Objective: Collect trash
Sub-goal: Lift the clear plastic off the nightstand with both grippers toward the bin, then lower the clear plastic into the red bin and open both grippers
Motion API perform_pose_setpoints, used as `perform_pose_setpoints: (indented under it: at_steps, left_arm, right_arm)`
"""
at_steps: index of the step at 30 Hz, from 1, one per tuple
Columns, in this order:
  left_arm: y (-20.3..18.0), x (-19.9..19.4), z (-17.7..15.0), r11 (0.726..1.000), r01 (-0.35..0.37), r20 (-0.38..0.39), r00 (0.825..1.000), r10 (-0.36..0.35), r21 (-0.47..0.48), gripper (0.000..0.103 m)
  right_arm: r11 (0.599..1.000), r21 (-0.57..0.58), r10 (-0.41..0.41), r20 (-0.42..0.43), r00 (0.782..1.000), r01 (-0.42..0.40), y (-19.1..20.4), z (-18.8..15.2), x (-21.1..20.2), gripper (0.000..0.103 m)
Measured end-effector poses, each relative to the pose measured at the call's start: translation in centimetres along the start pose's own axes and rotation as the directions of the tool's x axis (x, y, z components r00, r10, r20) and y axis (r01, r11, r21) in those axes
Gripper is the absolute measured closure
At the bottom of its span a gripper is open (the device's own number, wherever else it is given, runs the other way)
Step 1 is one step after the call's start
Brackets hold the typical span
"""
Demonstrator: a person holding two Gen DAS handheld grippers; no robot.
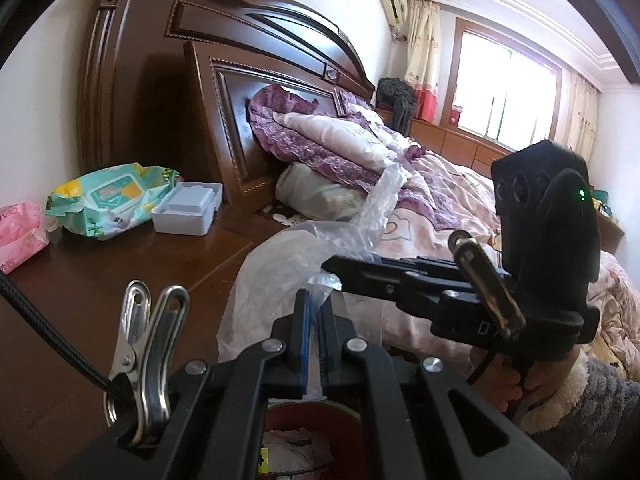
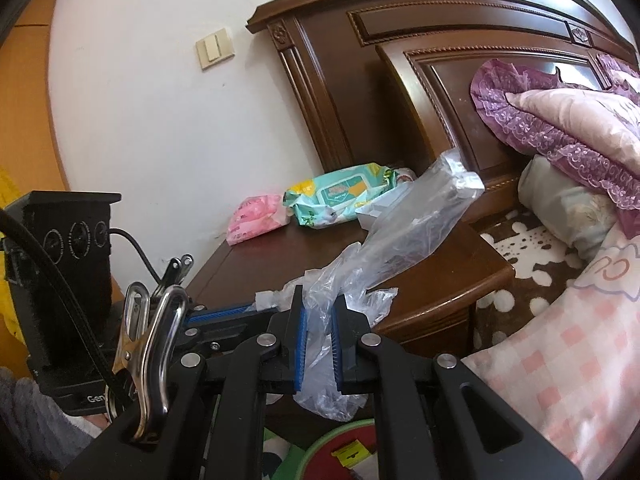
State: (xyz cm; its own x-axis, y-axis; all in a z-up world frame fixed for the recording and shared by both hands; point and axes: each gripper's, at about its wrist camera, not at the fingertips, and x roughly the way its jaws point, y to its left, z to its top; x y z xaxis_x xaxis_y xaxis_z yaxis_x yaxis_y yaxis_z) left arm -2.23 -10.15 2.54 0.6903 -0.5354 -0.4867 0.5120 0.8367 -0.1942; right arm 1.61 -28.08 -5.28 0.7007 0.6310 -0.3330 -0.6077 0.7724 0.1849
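Both grippers clamp the same clear plastic bag (image 2: 404, 224). Left gripper (image 1: 318, 320), bottom centre of its view: blue ribbed pads pinched nearly together on a thin film edge. Right gripper (image 2: 319, 332), bottom centre of its view: pads narrow, a thicker wad of film bunched between them. Seen from the left camera, the right gripper (image 1: 332, 270) comes in from the right and bites the bag (image 1: 304, 256) at mid-frame.

Bag is crinkled, translucent and limp, stretched between the two grips over the front edge of the dark glossy wooden nightstand (image 2: 424, 280), with its loose end flaring up toward the carved headboard (image 2: 400, 60).

On the nightstand: 1 green soft wipes pack (image 1: 108, 200), puffy and wrinkled; 1 pink soft pack (image 2: 256, 216); 1 white rigid rectangular plastic box (image 1: 188, 208).

Bottom edge of both views: 1 round bin, green rim (image 2: 320, 444), red inside, with pale crumpled stuff in it (image 1: 296, 448).

Bed at right: purple lace-trimmed pillow (image 2: 560, 120), pink checked quilt (image 2: 560, 360). Each gripper carries 1 shiny metal clip (image 1: 140, 344).
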Motion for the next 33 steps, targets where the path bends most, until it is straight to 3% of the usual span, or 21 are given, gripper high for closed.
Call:
perform_pose_setpoints:
  at_steps: [16, 26, 33]
  left_arm:
    - [-2.2, 1.8, -1.7, 0.998, 0.056, -0.083, 0.995, -0.054, 0.031, 0.1]
    - [-3.5, 4.2, -5.4, 0.997, 0.047, -0.185, 0.982, -0.034, 0.063, 0.1]
    - [-3.1, 5.6, -8.1, 0.998, 0.032, -0.27, 0.963, -0.015, 0.056, 0.1]
  right_arm:
    - [1.0, 0.007, 0.013, -0.007, 1.0, -0.013, -0.6, -1.5, -1.4, 0.092]
    - [0.997, 0.071, 0.023, -0.114, 0.993, -0.015, -2.7, -5.4, -0.7, 0.092]
    - [0.995, 0.098, 0.02, -0.213, 0.977, 0.002, -3.3, -8.4, 0.7, 0.092]
